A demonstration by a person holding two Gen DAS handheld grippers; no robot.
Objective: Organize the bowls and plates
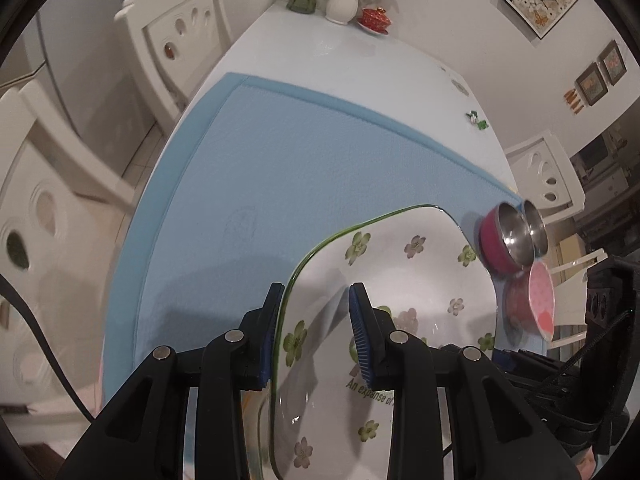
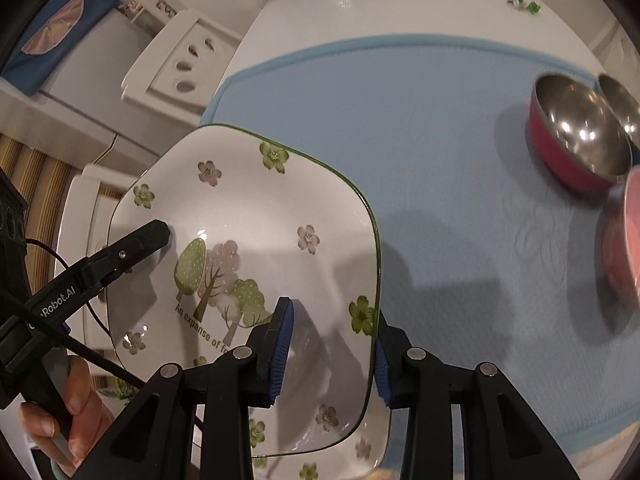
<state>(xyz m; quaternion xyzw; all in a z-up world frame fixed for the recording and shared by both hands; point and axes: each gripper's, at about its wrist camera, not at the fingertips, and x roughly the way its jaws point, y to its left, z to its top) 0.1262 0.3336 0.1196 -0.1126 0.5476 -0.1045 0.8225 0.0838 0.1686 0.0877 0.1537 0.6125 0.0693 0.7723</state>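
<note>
A white square plate point(image 1: 400, 264) with green and pink flowers and a green rim hangs tilted above the blue mat point(image 1: 300, 168). My left gripper point(image 1: 316, 320) is shut on the plate's left rim, one finger over it and one under. In the right wrist view my right gripper point(image 2: 332, 344) is shut on the right rim of the same plate point(image 2: 248, 208). The left gripper's upper finger point(image 2: 154, 234) lies on its far side. A second flowered plate point(image 2: 366, 450) peeks out beneath the first. It is unclear whether it is gripped too.
A magenta steel bowl point(image 2: 576, 140), another steel bowl point(image 2: 620, 100) and a pink bowl point(image 2: 624, 248) stand at the mat's right edge. Vases and a red lidded cup point(image 1: 374, 18) sit at the table's far end. White chairs point(image 1: 180, 28) flank the table. A person's hand point(image 2: 76, 400) holds the left gripper.
</note>
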